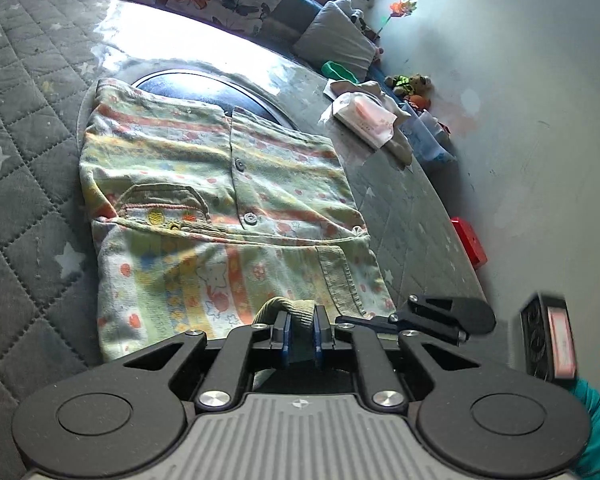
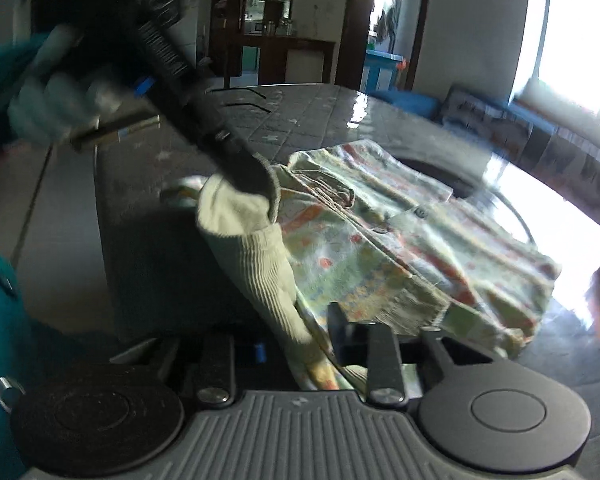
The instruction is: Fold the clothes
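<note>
pale green striped child's shirt (image 1: 220, 208), soft printed cotton with grey buttons and ribbed cuffs, lying partly folded at the centre of a quilted grey star-patterned cover (image 1: 24, 160). at 6 o'clock in the left wrist view, left gripper (image 1: 302, 330) pinched tight on a ribbed olive cuff (image 1: 288, 307) between blue pads. in the right wrist view, right gripper (image 2: 300, 348) clamped narrow on a ribbed cream sleeve (image 2: 268, 276) at 6 o'clock; left gripper's black finger at 10 o'clock, blurred. red box (image 1: 470, 240) at 3 o'clock.
</note>
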A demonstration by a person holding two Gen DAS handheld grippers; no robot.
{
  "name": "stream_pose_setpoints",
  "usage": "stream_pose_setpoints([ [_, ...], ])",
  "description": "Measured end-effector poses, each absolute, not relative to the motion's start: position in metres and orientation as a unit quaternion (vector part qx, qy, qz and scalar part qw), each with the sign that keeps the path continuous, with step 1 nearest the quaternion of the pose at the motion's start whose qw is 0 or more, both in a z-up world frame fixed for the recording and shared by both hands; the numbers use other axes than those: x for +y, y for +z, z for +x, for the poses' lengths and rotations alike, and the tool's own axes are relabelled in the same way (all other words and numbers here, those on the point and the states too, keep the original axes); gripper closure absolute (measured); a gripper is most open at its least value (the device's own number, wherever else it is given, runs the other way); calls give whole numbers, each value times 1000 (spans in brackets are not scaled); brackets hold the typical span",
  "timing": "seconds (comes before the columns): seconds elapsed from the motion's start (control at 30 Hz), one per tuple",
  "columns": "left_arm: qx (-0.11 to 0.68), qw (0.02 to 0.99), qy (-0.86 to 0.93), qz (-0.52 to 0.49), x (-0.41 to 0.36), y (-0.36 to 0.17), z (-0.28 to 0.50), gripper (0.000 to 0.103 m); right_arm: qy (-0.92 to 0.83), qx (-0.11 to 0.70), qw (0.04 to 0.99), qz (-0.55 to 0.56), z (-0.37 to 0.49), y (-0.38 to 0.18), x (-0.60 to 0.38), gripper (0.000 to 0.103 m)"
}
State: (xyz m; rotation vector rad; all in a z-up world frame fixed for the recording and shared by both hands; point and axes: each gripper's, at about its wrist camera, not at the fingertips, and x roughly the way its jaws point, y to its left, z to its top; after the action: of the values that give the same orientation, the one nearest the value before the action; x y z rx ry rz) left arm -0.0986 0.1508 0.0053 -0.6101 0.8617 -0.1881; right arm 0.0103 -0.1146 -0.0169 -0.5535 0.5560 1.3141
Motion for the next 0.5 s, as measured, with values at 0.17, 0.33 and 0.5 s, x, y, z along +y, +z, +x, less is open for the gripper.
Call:
stream_pose_setpoints([
  [0.17,380,890,-92,-236,151,15,-126,64,595,305,716,-201,33,-4,-111,88],
  [0.33,346,927,-72,-126,137,19,-158,49,591,351,709,-159,49,3,-109,88],
  [0.5,339,939,-59,-11,111,6,-165,46,583,371,710,-134,58,10,-107,88],
])
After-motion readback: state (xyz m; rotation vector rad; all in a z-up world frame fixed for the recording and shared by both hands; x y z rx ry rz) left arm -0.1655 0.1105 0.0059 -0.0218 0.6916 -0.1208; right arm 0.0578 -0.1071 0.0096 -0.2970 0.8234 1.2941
